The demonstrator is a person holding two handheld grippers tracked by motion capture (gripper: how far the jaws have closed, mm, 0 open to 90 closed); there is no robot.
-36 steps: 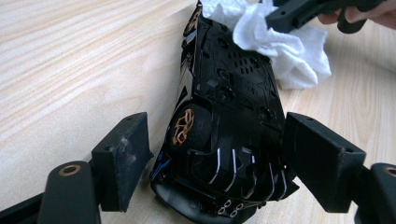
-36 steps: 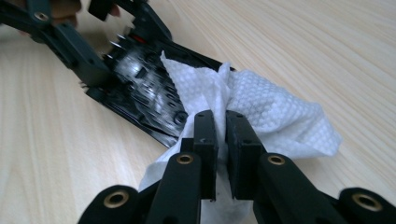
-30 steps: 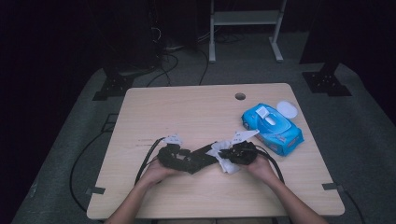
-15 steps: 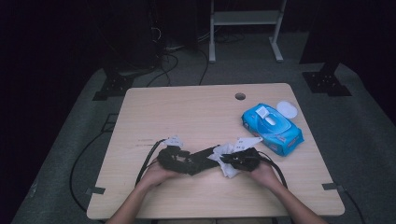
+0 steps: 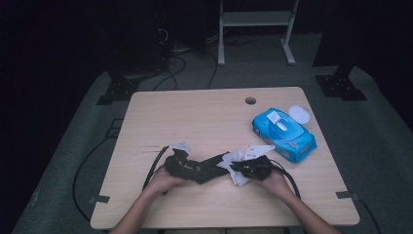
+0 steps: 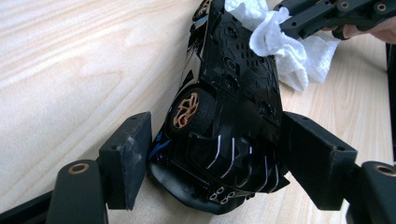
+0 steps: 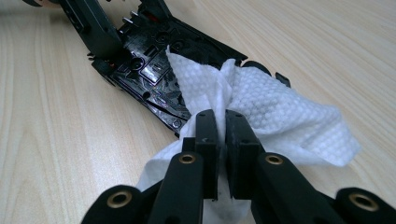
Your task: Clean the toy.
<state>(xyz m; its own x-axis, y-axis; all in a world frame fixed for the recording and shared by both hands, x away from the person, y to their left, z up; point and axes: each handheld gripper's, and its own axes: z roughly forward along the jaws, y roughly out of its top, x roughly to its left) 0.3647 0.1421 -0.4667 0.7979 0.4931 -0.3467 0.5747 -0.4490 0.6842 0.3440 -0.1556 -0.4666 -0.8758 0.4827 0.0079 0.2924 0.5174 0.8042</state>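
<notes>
Beside the blue wipes pack (image 5: 284, 134), on the desk (image 5: 204, 117), my left tongs (image 6: 215, 158) clamp the black toy car (image 6: 233, 107), tipped underside-up. Its long axis runs toward my right tongs (image 7: 222, 128), pinched shut on a white wipe (image 7: 275, 112) touching the car's far end, so I judge the right hand nearer for rubbing.

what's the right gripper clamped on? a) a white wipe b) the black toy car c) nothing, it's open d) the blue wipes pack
a: in the right gripper view the right gripper has its jaws shut on the white wipe, pressed against the underside of the toy car, which the left gripper holds.
</notes>
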